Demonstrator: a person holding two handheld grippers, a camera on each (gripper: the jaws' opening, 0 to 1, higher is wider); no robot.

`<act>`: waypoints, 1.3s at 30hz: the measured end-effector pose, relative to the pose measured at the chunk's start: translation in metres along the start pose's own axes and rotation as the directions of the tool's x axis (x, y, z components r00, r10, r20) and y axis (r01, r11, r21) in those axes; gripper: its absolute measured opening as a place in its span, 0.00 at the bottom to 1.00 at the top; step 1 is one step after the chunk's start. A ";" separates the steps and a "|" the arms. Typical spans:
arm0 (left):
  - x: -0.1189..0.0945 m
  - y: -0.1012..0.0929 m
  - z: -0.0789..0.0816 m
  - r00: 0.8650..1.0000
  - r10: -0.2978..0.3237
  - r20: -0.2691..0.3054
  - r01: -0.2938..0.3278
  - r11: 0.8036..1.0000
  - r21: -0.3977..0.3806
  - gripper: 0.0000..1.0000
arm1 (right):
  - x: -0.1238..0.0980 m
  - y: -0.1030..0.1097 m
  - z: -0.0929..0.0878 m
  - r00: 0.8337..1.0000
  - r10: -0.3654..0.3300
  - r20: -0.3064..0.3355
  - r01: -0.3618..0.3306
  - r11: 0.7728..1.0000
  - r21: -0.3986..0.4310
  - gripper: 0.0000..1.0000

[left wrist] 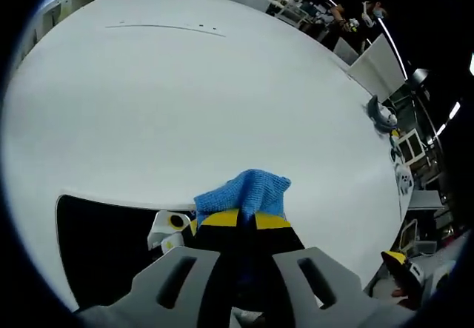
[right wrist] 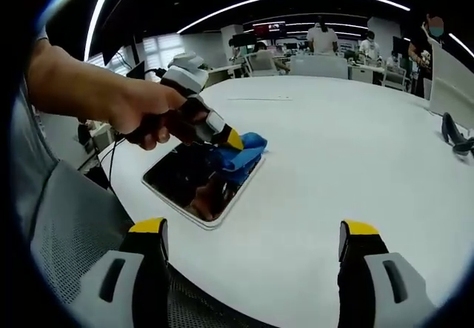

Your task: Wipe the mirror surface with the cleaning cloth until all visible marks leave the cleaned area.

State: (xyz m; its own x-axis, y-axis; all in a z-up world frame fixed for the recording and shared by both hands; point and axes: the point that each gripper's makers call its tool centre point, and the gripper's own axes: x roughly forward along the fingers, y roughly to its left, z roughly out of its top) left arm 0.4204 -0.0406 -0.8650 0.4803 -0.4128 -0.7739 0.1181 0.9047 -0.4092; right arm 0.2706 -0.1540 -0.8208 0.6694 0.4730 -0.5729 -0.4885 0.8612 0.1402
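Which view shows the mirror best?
Right gripper view: the whole mirror lies on the white table, the left gripper pressing the blue cloth onto it. Left gripper view catches a dark corner.

Cloth (right wrist: 242, 150) on mirror (right wrist: 204, 182), on table (right wrist: 341, 165)

In the right gripper view, broad bare surface of the white table (right wrist: 348, 172) is seen right of and beyond the mirror (right wrist: 201, 181), so wide passage is offered across the middle and right of the frame. The mirror's far end is taken up by the left gripper (right wrist: 231, 140) pressed onto the blue cloth (right wrist: 241, 151), with the person's hand (right wrist: 144, 117) and arm barring the upper left. A small dark object (right wrist: 453, 135) is set at the table's far right edge.
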 end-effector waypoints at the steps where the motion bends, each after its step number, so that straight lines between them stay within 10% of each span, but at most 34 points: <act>1: 0.000 -0.001 0.000 1.000 -0.001 0.000 0.001 1.000 0.005 0.02 | 0.000 0.000 0.000 1.000 0.000 0.002 0.000 1.000 0.004 0.95; 39: -0.002 -0.021 -0.022 0.998 -0.056 -0.019 0.057 0.997 0.043 0.02 | -0.001 -0.004 -0.001 1.000 -0.024 -0.007 0.024 1.000 0.010 0.96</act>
State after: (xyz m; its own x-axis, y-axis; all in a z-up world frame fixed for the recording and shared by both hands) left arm 0.3980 -0.0617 -0.8656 0.4562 -0.4646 -0.7590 0.1821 0.8836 -0.4314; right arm 0.2716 -0.1584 -0.8220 0.6767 0.4511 -0.5819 -0.4670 0.8740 0.1345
